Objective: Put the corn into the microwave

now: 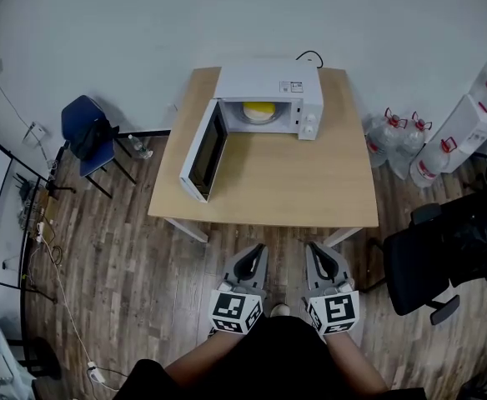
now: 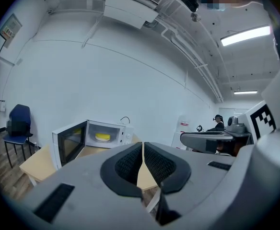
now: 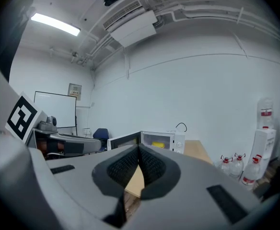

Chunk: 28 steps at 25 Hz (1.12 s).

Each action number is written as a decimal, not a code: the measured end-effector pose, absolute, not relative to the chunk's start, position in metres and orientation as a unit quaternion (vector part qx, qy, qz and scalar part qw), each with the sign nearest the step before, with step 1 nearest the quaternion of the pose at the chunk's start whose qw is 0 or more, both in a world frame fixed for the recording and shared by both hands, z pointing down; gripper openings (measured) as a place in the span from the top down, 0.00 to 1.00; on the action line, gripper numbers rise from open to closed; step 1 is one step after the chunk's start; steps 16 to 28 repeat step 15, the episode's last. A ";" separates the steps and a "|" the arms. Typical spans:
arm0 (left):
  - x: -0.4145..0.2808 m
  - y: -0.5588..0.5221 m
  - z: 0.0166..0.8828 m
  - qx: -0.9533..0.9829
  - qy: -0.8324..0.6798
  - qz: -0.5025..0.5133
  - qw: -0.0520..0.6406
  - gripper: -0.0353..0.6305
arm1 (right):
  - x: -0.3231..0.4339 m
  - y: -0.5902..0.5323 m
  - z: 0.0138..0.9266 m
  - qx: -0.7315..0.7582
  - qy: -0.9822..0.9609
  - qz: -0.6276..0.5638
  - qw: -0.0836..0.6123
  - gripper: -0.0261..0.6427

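Already inside the open microwave [image 1: 268, 80]: yellow corn [image 1: 258, 107].

Head view: the left forearm [image 1: 195, 363] and right forearm [image 1: 358, 365] reach forward from the lower edge, side by side and nearly parallel. The left hand-held gripper [image 1: 255, 250] and right hand-held gripper [image 1: 313, 248] point ahead, close to level, with a narrow gap between them. The left cube [image 1: 235, 311] and right cube [image 1: 335, 313] sit at the rear of each and face upward.

Gripper views: on each hand-held gripper the jaws meet at the tips, with nothing between the ribbed pads.
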<state>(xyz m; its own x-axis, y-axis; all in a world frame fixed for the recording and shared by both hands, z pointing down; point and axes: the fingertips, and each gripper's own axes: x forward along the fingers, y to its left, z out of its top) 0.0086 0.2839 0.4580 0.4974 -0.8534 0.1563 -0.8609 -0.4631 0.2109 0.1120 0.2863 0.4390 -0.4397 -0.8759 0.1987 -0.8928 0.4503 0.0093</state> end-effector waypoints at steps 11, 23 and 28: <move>0.027 0.285 0.453 0.855 -0.501 0.005 0.129 0.91 | 0.129 0.293 0.440 0.525 -0.845 0.040 0.091 0.87; 0.029 0.285 0.456 0.854 -0.501 0.007 0.141 0.91 | 0.127 0.295 0.440 0.521 -0.847 0.039 0.098 0.87; 0.029 0.285 0.456 0.854 -0.501 0.007 0.141 0.91 | 0.127 0.295 0.440 0.521 -0.847 0.039 0.098 0.87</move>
